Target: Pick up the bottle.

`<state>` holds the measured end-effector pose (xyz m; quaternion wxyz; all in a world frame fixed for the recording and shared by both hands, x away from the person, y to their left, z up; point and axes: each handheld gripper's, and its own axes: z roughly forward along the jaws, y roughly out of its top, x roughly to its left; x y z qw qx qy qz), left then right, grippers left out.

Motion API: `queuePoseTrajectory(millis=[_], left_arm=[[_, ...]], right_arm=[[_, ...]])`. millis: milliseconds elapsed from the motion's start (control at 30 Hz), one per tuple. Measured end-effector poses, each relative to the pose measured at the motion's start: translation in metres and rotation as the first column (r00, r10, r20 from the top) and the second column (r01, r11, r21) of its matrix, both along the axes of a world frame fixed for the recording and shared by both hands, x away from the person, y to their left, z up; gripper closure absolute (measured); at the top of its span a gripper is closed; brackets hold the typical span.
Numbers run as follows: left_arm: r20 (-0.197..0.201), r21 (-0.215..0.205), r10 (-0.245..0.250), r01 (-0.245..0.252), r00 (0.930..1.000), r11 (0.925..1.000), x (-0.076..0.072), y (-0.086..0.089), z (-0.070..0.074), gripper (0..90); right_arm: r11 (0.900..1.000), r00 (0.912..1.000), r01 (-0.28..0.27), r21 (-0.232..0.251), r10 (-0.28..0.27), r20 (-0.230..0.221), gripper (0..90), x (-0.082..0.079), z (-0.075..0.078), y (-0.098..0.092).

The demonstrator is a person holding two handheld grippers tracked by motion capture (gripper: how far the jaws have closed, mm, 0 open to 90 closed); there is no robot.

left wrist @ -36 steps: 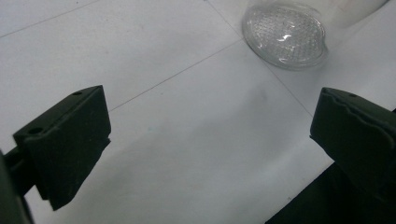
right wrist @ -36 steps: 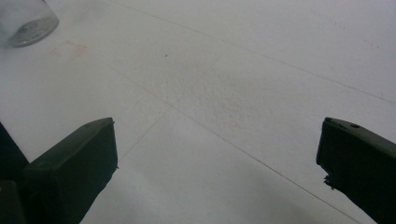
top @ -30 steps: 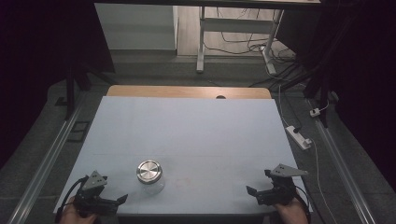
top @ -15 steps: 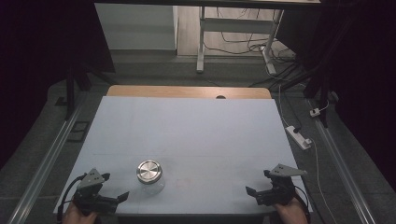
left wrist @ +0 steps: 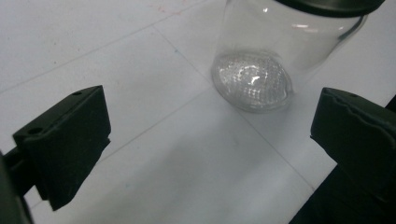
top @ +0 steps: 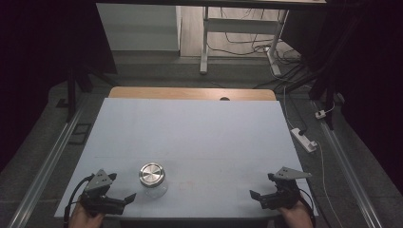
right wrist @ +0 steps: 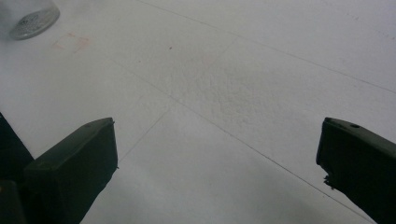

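Note:
A clear glass jar [top: 153,181] with a silver metal lid stands upright on the white table [top: 199,142], near its front left. My left gripper [top: 124,199] rests at the front left corner, open, its jaws pointing right toward the jar from a short distance. In the left gripper view the jar [left wrist: 261,60] stands just beyond the two spread jaws, nothing between them. My right gripper [top: 256,195] lies at the front right corner, open and empty, jaws pointing left. The right gripper view catches the jar's base [right wrist: 28,18] far off at the top left.
A faint red mark [top: 186,183] shows on the table right of the jar. A wooden strip [top: 190,93] runs along the far edge. Beyond the table's right side, a white power strip [top: 304,139] and cables lie on the floor.
My left gripper has shifted slightly right and toward the jar. The right gripper has barely moved. The jar stays where it was.

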<state>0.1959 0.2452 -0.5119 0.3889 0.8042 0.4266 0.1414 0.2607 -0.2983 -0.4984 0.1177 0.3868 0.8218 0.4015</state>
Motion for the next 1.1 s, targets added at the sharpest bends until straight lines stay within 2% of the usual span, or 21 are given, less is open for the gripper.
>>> queuePoseTrajectory(millis=[233,333,533,667,833,1100], left_arm=[[0.009,0.013,-0.022,0.022,0.9997,0.9997,0.004,-0.007,0.001,0.0],[0.014,0.014,-0.046,0.046,0.9988,0.9988,0.007,-0.011,0.0,0.0],[0.018,0.012,-0.1,0.1,0.9948,0.9949,0.016,-0.021,-0.002,0.0],[0.012,0.025,-0.119,0.119,0.9928,0.9926,0.021,-0.028,-0.004,0.0],[0.023,0.02,-0.139,0.138,0.9901,0.9902,0.025,-0.036,-0.005,0.0],[-0.016,0.013,-0.169,0.17,0.9854,0.9854,0.035,-0.048,-0.005,0.0]], right_arm=[[1.0,1.0,-0.006,-0.007,0.006,-0.001,0.0,0.0,0.0,0.001],[1.0,0.9999,-0.009,-0.008,0.009,-0.005,0.0,0.0,0.0,0.001],[1.0,0.9999,-0.012,-0.011,0.012,-0.008,0.0,0.001,-0.001,0.001],[1.0,0.9998,-0.012,-0.01,0.012,-0.013,0.0,0.001,-0.001,0.001],[1.0,0.9997,-0.017,-0.015,0.017,-0.015,0.0,0.002,-0.001,0.002],[1.0,0.9996,-0.02,-0.02,0.02,-0.019,0.0,0.002,-0.001,0.003]])
